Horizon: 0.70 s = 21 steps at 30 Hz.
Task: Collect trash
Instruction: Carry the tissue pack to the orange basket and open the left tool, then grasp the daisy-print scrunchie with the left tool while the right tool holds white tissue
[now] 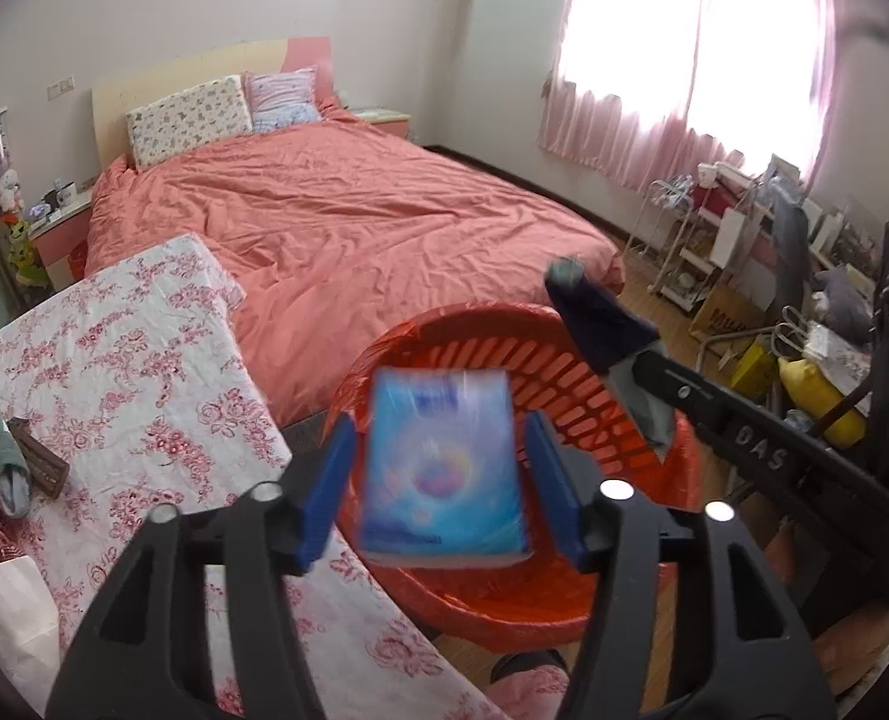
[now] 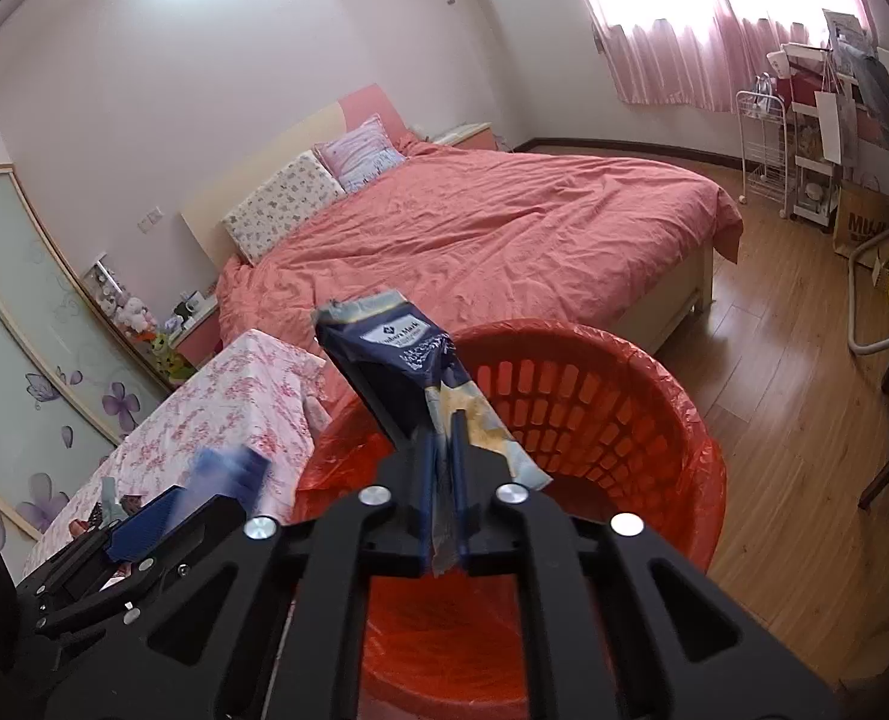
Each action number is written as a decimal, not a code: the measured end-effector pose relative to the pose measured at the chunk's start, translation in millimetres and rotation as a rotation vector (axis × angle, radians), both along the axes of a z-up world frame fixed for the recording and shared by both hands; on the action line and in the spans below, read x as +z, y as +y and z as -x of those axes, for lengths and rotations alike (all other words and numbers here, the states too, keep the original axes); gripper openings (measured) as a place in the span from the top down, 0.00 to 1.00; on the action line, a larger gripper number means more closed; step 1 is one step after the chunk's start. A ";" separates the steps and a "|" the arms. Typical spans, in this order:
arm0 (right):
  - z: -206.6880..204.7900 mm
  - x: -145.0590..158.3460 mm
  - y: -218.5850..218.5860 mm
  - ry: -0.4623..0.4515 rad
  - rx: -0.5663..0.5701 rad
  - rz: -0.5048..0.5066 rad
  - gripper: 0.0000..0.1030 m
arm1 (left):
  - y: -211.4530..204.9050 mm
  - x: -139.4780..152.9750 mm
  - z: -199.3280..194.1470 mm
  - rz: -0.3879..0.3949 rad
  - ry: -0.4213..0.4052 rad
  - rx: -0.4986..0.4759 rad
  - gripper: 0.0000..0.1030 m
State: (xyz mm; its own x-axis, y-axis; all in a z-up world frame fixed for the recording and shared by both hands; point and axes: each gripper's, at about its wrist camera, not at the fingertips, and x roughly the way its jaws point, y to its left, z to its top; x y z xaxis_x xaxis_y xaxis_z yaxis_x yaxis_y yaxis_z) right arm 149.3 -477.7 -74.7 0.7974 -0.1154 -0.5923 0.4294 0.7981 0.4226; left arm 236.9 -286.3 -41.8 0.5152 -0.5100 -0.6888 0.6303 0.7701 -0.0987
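Note:
A red slatted basket (image 1: 564,600) lined with a red bag stands on the floor beside the table; it also shows in the right wrist view (image 2: 600,396). My left gripper (image 1: 444,480) is open above it, and a blurred blue packet (image 1: 444,468) hangs loose between its fingers, apart from both pads. My right gripper (image 2: 442,480) is shut on a dark blue wrapper (image 2: 396,354) and holds it over the basket's rim. The right gripper (image 1: 642,372) and its wrapper (image 1: 600,324) also show in the left wrist view. The blurred packet (image 2: 228,468) shows at the left of the right wrist view.
A table with a floral cloth (image 1: 114,360) stands left of the basket, with a brown wrapper (image 1: 39,462), a greenish item (image 1: 0,438) and a white bag (image 1: 6,612) on it. A bed (image 1: 336,210) lies behind. Shelves and clutter (image 1: 774,276) stand at the right.

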 end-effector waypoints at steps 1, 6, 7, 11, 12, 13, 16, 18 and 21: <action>-0.3 -1.6 -2.9 0.003 -0.002 -0.002 0.68 | 1.2 -3.7 -3.0 -0.010 0.002 0.013 0.34; 5.1 -2.8 -3.5 0.019 -0.017 0.033 0.55 | 22.7 -10.0 -13.4 -0.031 0.002 0.065 0.31; 4.4 -1.7 -4.1 0.022 -0.017 0.043 0.53 | 27.9 -9.9 -13.3 -0.035 0.002 0.078 0.30; 5.4 6.6 9.2 0.030 -0.009 0.111 0.49 | 50.8 -9.4 -11.6 -0.055 -0.013 0.118 0.26; 4.2 8.3 10.2 0.027 -0.005 0.125 0.47 | 56.5 -8.6 -10.1 -0.058 -0.020 0.130 0.25; 3.4 9.5 12.8 0.027 -0.001 0.135 0.47 | 65.1 -7.6 -8.6 -0.062 -0.026 0.146 0.24; 0.9 14.8 30.1 0.029 0.029 0.166 0.46 | 91.1 -4.0 -5.0 -0.061 -0.038 0.188 0.22; -0.9 17.8 43.8 0.030 0.058 0.181 0.46 | 112.5 0.3 -1.9 -0.059 -0.047 0.224 0.21; -3.8 22.1 69.7 0.029 0.110 0.208 0.46 | 141.1 6.7 2.8 -0.056 -0.063 0.270 0.20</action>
State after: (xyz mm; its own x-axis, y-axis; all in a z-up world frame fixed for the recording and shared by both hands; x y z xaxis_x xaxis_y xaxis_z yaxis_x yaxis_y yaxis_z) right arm 153.1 -408.0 -52.6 0.7947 -0.1505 -0.5881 0.3445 0.9094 0.2329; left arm 234.1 -145.2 -35.0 0.6701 -0.3106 -0.6741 0.4053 0.9140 -0.0182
